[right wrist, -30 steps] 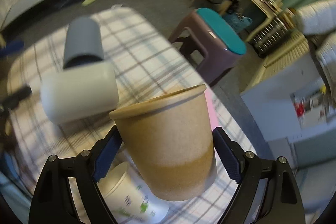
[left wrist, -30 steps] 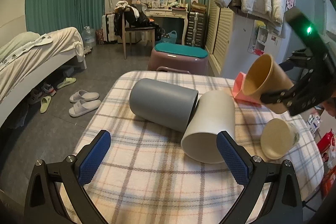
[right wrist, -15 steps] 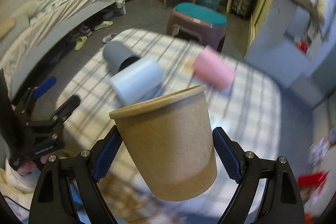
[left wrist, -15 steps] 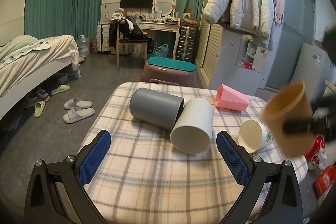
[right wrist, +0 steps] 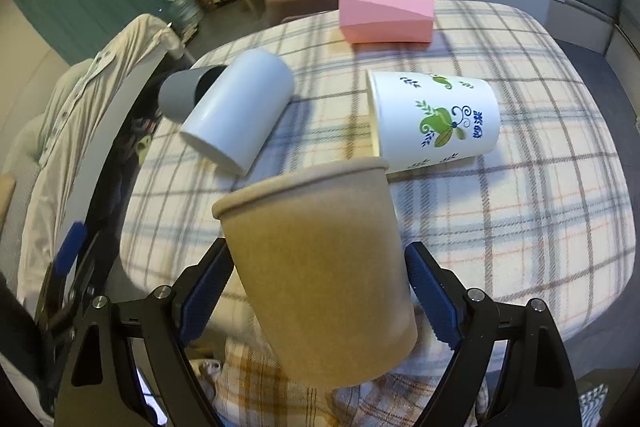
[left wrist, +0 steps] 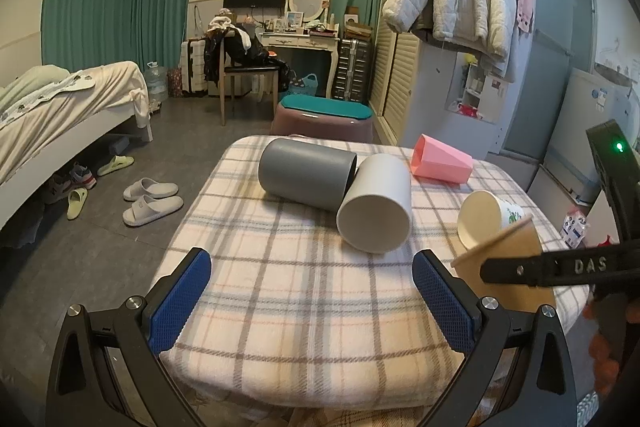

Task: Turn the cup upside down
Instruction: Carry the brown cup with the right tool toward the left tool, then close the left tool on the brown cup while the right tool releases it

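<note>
The left gripper (left wrist: 310,291) hangs released over the near edge of the checked table (left wrist: 304,307), grasping nothing. Farther back lie a grey cup (left wrist: 306,173), a white cup (left wrist: 376,205), a pink cup (left wrist: 440,161) and a printed paper cup (right wrist: 434,121), all on their sides. At the near right, the right gripper (right wrist: 318,291) grasps the brown cup (right wrist: 320,267), held tilted above the table's edge.

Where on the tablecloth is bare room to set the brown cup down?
Free: the near strip between the left gripper and the white cup, and the right side beyond the printed paper cup. Crowded: the far half, where grey cup, white cup and pink cup lie. The right gripper holds the brown cup.
</note>
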A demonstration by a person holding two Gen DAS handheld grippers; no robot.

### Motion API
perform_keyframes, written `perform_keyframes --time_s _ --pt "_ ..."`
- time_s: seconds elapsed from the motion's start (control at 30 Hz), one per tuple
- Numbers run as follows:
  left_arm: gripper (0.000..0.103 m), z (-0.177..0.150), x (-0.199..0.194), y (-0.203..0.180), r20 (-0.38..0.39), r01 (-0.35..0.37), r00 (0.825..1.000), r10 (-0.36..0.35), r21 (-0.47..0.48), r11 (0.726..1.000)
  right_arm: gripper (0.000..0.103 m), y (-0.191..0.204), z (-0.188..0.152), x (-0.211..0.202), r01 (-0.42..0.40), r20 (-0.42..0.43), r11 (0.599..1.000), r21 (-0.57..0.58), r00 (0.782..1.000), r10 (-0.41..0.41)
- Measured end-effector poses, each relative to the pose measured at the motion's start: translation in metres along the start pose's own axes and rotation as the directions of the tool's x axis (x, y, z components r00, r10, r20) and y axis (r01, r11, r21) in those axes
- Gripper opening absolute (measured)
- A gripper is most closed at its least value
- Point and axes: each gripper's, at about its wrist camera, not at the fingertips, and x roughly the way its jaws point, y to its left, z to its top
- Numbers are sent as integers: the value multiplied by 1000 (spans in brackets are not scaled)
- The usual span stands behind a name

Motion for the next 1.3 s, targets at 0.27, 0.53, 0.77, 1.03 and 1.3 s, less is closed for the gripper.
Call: perform_keyframes --time_s 0.27,0.53,0.77,1.03,1.3 --pt "103 -5 4 -6 -21 -14 1000 14 14 1000 87 -9 2 5 21 25 1000 3 999 -21" --pt "103 -2 0 -20 -16 -32 999 32 35 999 98 -13 -1 -22 2 124 998 -55 992 5" --pt "103 3 -16 -57 11 -5 1000 4 60 998 101 -42 -8 -79 61 338 995 -73 941 -33" --pt "103 -5 -19 -126 7 44 999 -45 86 995 101 -96 -27 -129 165 504 985 -50 855 -118" --pt "103 -25 -2 -174 -51 56 997 -51 107 993 101 -145 -43 -123 179 491 984 -22 859 -146"
